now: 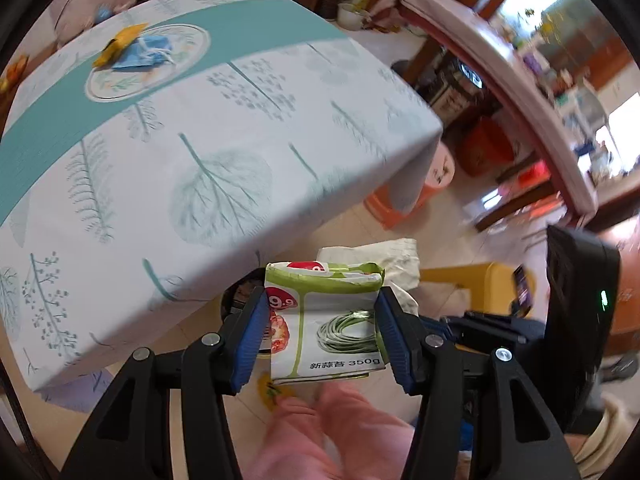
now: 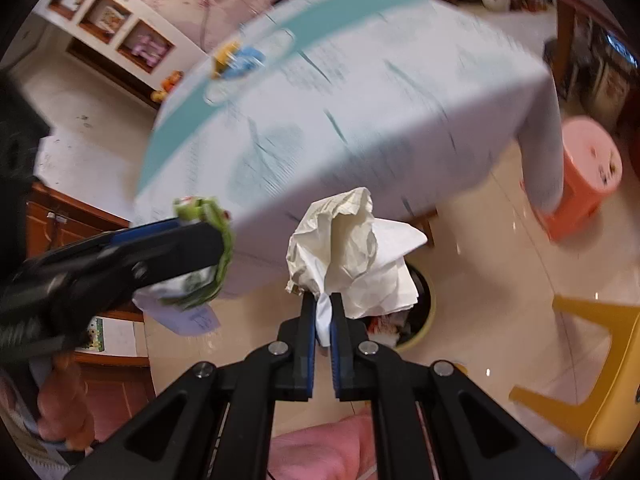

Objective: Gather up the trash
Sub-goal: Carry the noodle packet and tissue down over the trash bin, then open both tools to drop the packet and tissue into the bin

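Beyond the near edge of the table (image 1: 240, 128), over the tiled floor, we hold both grippers pointing steeply down. Our left gripper (image 1: 322, 332) has its blue pads (image 1: 252, 336) pressed against the two sides of a folded green-and-white grocery flyer (image 1: 332, 320), printed with a coil of green stalks and a red price dot. Our right gripper (image 2: 322, 344) has its fingers nearly together, pinching the lower tail of a crumpled white paper wad (image 2: 352, 248), which stands up above the fingertips. Just past that wad, in the right wrist view, a round bin (image 2: 424, 312) sits on the floor with some scraps inside. On the tablecloth, well apart from us, a yellow wrapper (image 1: 120, 42) lies touching a blue packet (image 1: 150, 52). An orange stool (image 2: 584, 184) stands by the table's corner, and a yellow chair (image 2: 600, 368) sits nearer on the right. Pink cloth (image 2: 320, 452) shows below the fingers.
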{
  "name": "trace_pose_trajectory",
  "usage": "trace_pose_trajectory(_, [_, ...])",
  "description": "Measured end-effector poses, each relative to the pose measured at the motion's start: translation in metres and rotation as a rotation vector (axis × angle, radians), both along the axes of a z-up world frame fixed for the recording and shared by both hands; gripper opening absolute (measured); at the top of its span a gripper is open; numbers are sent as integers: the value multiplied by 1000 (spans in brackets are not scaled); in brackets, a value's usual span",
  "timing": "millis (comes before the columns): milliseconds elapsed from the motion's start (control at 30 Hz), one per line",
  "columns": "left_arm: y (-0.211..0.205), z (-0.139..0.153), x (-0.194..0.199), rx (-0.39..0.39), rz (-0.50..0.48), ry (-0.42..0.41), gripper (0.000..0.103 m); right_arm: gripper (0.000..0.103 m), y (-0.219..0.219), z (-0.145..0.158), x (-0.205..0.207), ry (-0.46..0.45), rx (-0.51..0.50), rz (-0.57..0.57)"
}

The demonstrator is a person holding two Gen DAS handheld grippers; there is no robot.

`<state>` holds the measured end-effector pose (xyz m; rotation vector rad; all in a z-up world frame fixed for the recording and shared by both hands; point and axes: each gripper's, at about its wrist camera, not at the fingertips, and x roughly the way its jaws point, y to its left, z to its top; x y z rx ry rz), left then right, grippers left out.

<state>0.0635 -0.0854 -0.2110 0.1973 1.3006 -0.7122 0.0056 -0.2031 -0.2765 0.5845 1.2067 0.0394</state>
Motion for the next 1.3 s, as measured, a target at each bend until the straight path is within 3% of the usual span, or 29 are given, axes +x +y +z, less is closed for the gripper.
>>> trace_pose_trajectory(133, [-11,-51,-26,50,-38,-8,53,6,-9,-59,-9,66,24,-5])
trace_pose_trajectory(333, [-11,-142,-39,105,29,-30,53,6,-20,-140,-13,142,60,-11])
trace_pose_trajectory(500, [-5,-201,-34,101,105,-66,53,6,-23,-193,-10,181,63,12])
trace_pose_trajectory(633, [-1,-228,-24,102,139,-113,56,6,-21,-220,-7,193,61,32])
trace_pose_trajectory(733, [2,-241,-17,112,165,-129,62,6,-19,-232,-2,193,68,44])
trace_pose_trajectory(967, [19,-254,-16,159,216,-146,62,6,-5,-253,16,210,85,81])
trace_pose_trajectory(1300, [59,-240,-25,171,293,-168,62,15,36,-244,48,183,46,161])
